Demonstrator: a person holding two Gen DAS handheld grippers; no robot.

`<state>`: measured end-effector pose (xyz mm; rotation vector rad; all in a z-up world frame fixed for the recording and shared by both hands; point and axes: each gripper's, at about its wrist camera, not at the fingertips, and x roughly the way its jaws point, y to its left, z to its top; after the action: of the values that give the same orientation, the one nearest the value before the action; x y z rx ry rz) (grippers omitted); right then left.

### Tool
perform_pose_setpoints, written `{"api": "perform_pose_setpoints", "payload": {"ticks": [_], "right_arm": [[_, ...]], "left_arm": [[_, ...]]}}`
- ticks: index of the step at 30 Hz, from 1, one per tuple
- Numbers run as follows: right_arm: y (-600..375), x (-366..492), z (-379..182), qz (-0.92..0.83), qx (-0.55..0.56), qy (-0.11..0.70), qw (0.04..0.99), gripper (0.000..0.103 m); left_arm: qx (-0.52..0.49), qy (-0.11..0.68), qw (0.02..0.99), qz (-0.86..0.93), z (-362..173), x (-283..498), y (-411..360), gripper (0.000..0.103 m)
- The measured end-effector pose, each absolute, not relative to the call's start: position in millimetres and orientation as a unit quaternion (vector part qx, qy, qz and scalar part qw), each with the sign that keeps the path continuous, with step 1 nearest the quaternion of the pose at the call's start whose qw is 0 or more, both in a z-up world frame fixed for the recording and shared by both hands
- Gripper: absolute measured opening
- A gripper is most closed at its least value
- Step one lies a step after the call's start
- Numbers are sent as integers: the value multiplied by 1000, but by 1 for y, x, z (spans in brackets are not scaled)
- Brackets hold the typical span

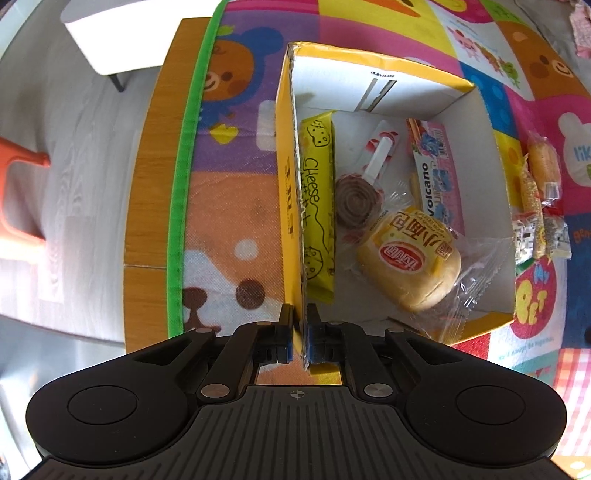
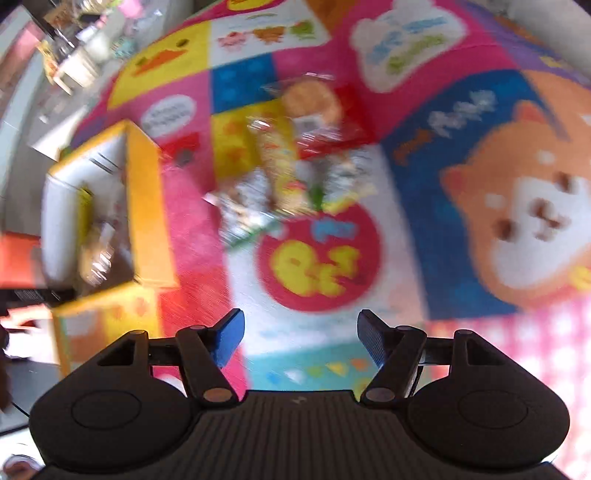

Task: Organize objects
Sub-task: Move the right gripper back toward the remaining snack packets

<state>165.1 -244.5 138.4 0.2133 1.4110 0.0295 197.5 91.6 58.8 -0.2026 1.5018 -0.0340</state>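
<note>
My left gripper (image 1: 300,332) is shut on the near-left wall of a yellow cardboard box (image 1: 291,206). Inside the box lie a yellow Cheese packet (image 1: 317,206), a swirl lollipop (image 1: 356,201), a pink Volcano packet (image 1: 437,177) and a wrapped bun (image 1: 410,262). A pile of loose snack packets (image 1: 539,199) lies on the mat right of the box. In the blurred right wrist view my right gripper (image 2: 300,338) is open and empty above the mat, with the snack pile (image 2: 291,158) ahead and the box (image 2: 144,206) to the left.
A colourful cartoon play mat (image 1: 229,147) covers a wooden table (image 1: 155,177), whose left edge drops to a grey floor. A white stool (image 1: 110,33) and an orange chair (image 1: 18,192) stand beyond that edge.
</note>
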Motion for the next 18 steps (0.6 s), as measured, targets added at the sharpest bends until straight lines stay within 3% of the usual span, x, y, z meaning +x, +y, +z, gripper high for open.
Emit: {"api": "perform_pose_setpoints", "payload": {"ticks": [4,5,6,8,14,18], "right_arm": [[-180,182,158,149,19,599,787,68],[-164,185,159,180,1,595,783,63],[-148,188,157,205,-15,596,776,50],[-120,192,148,232,-40,601,764,35],[-83,205,126,234,-36,606,759,34],[-99,200,146,212,-45,560,799,34]], "left_arm": [[-113,675,729,-2,64,200,97,8],[-119,673,729,0,65,201,99,8],[-125,673,729,1,65,202,100,8],[-135,672,728,5,65,202,103,8],[-129,670,731,7,66,199,99,8],[-106,671,734,5,63,198,94,8]]}}
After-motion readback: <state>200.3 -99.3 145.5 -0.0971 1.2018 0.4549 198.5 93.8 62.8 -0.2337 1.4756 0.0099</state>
